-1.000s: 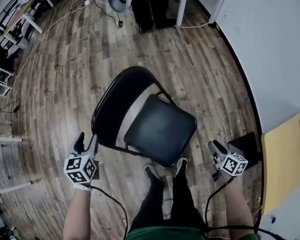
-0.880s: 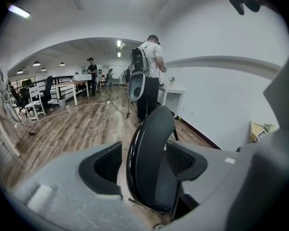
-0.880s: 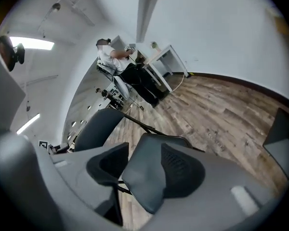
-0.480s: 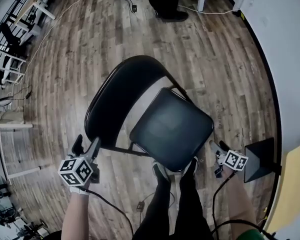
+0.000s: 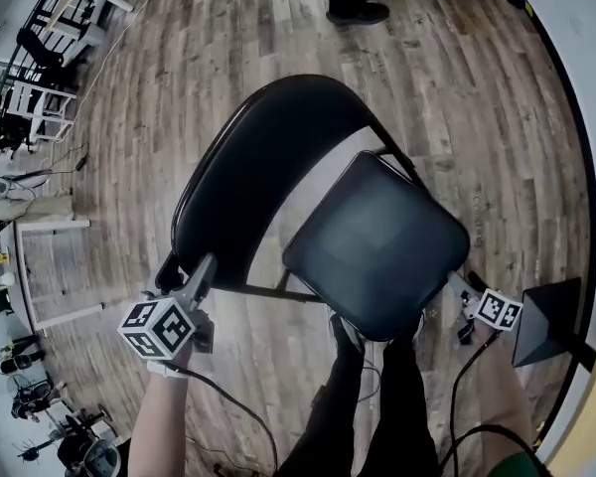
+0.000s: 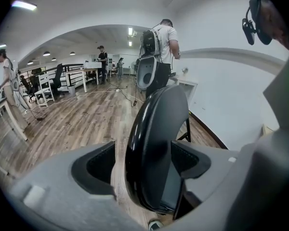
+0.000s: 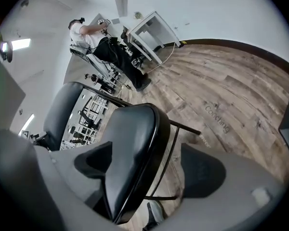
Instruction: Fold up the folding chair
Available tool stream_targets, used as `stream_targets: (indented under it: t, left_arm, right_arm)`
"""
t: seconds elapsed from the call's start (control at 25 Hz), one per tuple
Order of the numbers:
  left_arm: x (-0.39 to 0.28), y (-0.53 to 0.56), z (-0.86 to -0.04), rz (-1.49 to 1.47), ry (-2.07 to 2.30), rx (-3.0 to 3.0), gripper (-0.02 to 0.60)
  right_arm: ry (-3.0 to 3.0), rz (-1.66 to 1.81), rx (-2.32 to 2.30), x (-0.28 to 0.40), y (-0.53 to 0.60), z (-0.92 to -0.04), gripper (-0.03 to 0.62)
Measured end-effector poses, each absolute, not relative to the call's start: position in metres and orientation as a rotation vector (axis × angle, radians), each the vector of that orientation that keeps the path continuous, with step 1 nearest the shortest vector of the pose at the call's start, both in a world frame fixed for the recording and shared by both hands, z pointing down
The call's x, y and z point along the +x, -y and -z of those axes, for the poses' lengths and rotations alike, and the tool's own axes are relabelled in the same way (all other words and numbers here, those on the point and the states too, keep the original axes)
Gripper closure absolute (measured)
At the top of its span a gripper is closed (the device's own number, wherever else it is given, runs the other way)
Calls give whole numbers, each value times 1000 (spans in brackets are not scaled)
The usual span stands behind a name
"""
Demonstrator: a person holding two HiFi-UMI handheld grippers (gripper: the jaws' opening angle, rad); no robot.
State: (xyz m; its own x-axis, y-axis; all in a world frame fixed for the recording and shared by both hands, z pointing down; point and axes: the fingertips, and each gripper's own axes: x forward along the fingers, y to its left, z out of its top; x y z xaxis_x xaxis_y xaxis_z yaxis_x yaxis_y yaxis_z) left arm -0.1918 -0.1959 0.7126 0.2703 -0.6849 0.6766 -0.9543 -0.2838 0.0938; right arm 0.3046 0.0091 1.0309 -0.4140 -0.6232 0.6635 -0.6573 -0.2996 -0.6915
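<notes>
A black folding chair stands unfolded on the wood floor, its curved backrest [image 5: 268, 167] left of the padded seat [image 5: 377, 246]. My left gripper [image 5: 186, 271] is at the backrest's lower left edge. In the left gripper view the backrest [image 6: 156, 143] stands edge-on between the wide-open jaws of the left gripper [image 6: 142, 165], with a gap at the left pad [image 6: 94, 165]. My right gripper [image 5: 460, 284] is at the seat's right corner. The jaws of the right gripper [image 7: 151, 170] are opening, with the seat's rim [image 7: 135, 158] between them and floor showing before the right pad [image 7: 202, 170].
My own legs and shoes [image 5: 377, 366] stand just in front of the seat. A black box [image 5: 546, 321] sits on the floor at the right by the white wall. Another person's feet [image 5: 358, 8] are beyond the chair. White furniture [image 5: 40, 107] lines the far left.
Both grippers have sunk toward the chair and their jaws have spread. The left one now straddles the backrest's edge, the right one the seat's corner. The chair looms larger in the head view.
</notes>
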Motion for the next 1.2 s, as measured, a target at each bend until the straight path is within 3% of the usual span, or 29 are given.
stream_targets:
  t: [0.48,0.8,1.2]
  left_arm:
    - [-171,212,-723,-827,1473,2095,219]
    - [-171,214,-731,-893,1495,2061,220]
    - [-172,213,-732,-905,1486,2042,221]
  right_arm:
    - [1884,-2047,1729,287,31,-1085,75]
    - [1941,-2236,1647,279,39,-1083,75]
    - [1787,-2272,1714,289,37,-1085,123]
